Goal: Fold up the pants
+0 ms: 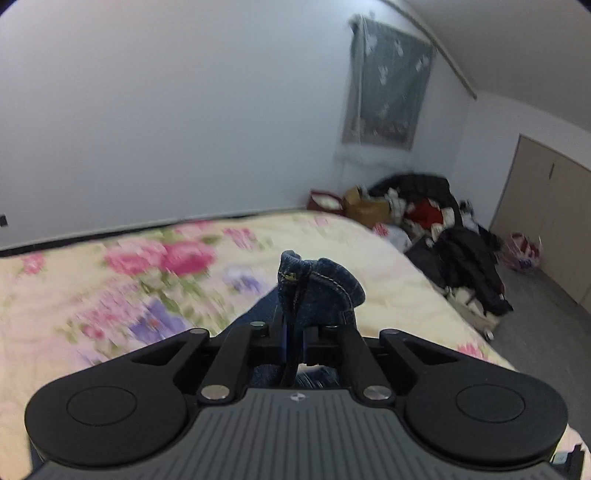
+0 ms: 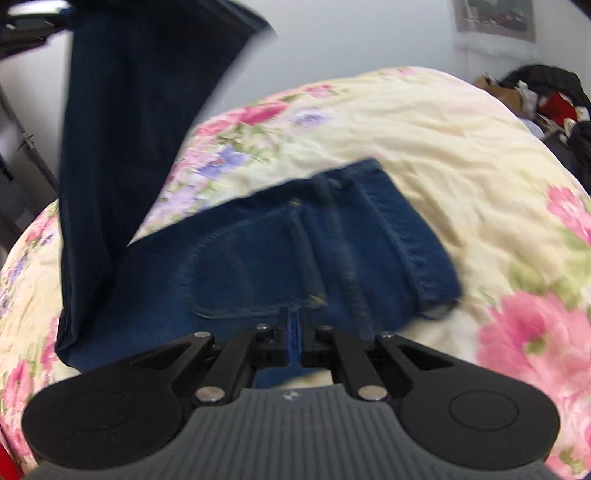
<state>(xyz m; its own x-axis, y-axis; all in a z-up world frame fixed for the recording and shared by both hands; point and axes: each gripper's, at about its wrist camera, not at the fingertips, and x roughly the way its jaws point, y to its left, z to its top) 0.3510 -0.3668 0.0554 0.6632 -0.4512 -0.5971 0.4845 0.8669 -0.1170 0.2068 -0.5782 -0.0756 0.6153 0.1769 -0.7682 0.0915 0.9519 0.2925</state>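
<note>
Dark blue jeans point(image 2: 280, 254) lie on a floral bedspread point(image 2: 424, 125), waistband end toward the far right. My right gripper point(image 2: 294, 325) is shut on the near edge of the jeans by a back pocket. One leg point(image 2: 122, 122) rises steeply to the upper left, where the left gripper point(image 2: 26, 33) holds it. In the left wrist view my left gripper point(image 1: 293, 332) is shut on a bunched hem of the jeans point(image 1: 317, 288), raised above the bedspread point(image 1: 110, 295).
A white wall stands behind the bed. A pile of clothes and bags point(image 1: 436, 229) lies on the floor at the bed's far right corner, under a hanging cloth point(image 1: 388, 85). Wardrobe doors point(image 1: 546, 214) stand at the right. Metal framing point(image 2: 22, 147) shows left of the bed.
</note>
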